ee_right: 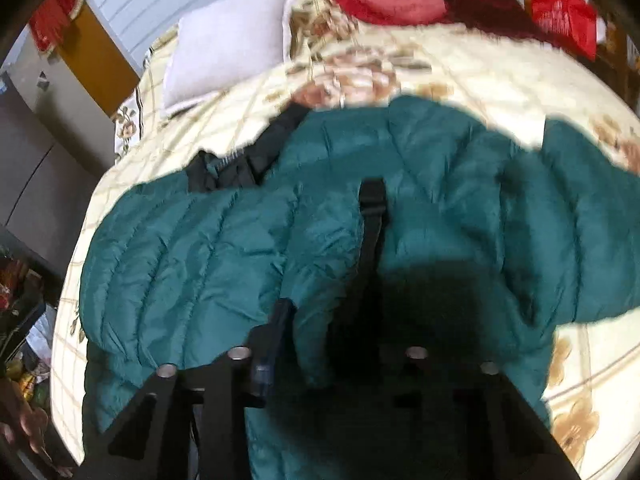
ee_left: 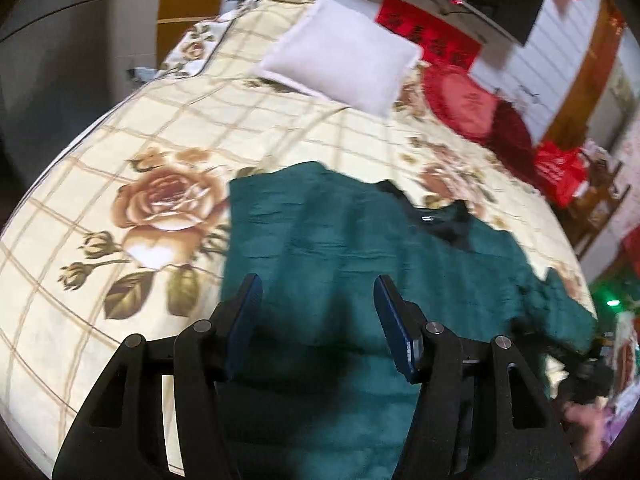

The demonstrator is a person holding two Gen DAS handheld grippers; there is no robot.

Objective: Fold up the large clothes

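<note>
A large teal quilted jacket (ee_left: 344, 248) lies spread on a bed, its black collar lining (ee_left: 448, 224) toward the pillows. My left gripper (ee_left: 318, 294) hovers over the jacket's body, its jaws open, and nothing sits between the blue pads (ee_left: 248, 308). In the right wrist view the jacket (ee_right: 200, 248) fills the middle, with a black strip (ee_right: 372, 208) running down it. My right gripper (ee_right: 324, 320) is shut on a raised fold of teal fabric. Its left finger (ee_right: 280, 320) presses the fold. Fabric and shadow hide the right finger.
The bed wears a cream checked cover with rose prints (ee_left: 168, 204). At its head lie a white pillow (ee_left: 340, 56) and red cushions (ee_left: 460, 100). A red bag (ee_left: 560, 172) stands past the far side. Clutter (ee_right: 20, 300) sits on the floor beside the bed.
</note>
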